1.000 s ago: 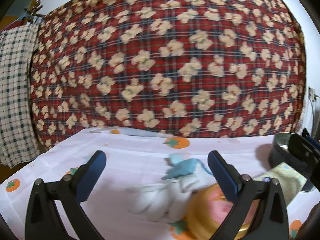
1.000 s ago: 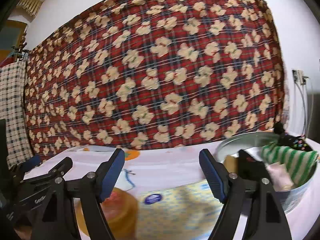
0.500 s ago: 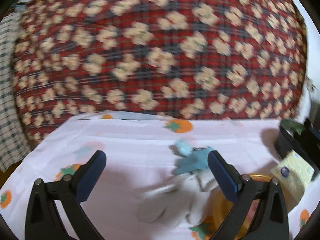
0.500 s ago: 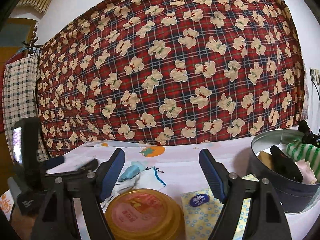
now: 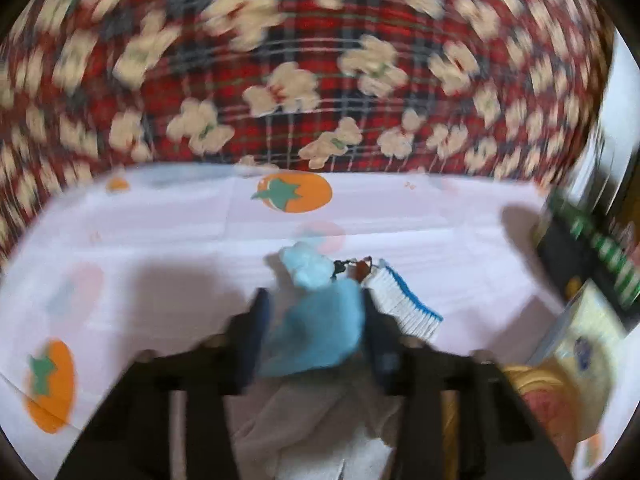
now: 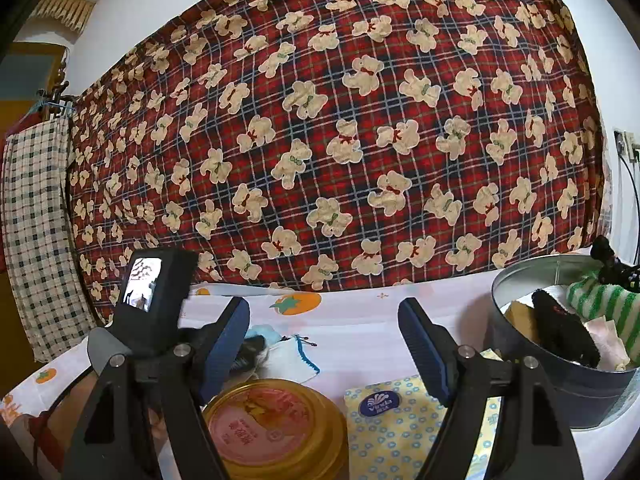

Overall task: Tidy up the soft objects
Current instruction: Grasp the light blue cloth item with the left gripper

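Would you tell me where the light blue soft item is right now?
In the left wrist view, the light blue soft item sits centrally between the left gripper fingers, beside the white blue-edged cloth.

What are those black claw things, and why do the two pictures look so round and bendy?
They are grabbers that a person holds, one in each hand. Each carries a round-eyed camera looking along its two fingers, which bends the picture. In the left camera's picture, the left gripper has just been closing around a light blue soft cloth on the tablecloth. In the right camera's picture, the right gripper is open and empty, above a yellow jar and a tissue pack. A metal bucket already holds soft things.
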A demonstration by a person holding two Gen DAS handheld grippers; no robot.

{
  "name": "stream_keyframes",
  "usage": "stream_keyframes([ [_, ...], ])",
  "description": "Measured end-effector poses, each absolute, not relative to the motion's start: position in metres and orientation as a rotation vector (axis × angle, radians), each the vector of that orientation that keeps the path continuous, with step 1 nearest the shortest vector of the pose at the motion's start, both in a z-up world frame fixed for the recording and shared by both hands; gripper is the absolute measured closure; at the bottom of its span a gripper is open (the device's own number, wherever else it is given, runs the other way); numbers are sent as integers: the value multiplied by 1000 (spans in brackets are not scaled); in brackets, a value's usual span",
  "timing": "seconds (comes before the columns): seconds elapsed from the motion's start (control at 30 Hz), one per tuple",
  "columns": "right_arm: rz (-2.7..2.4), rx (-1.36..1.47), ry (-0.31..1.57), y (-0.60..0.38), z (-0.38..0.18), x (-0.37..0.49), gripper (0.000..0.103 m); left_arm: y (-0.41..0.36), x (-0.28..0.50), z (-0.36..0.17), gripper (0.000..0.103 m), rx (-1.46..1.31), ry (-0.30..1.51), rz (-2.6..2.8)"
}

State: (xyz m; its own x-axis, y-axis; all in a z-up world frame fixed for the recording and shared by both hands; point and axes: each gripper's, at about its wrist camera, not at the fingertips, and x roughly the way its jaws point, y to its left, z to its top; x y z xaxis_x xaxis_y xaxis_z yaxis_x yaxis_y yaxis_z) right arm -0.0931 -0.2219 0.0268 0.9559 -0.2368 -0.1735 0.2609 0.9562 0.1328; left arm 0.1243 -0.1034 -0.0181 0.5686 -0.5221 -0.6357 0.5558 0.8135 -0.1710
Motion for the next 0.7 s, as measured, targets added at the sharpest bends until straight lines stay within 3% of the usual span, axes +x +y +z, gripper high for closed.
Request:
stream_keyframes([
  [0.1,-242,162,170,-222,26,-91,24,-83,136,-24,89,-89,773,-688],
  [0.53,-269,163,197,-224,21,-91,24,-73,148,-36,89,-105,869,-702],
  [0.7,-259,172,215,-227,24,-90,25,-69,140,-27,94,-70,800,-661],
])
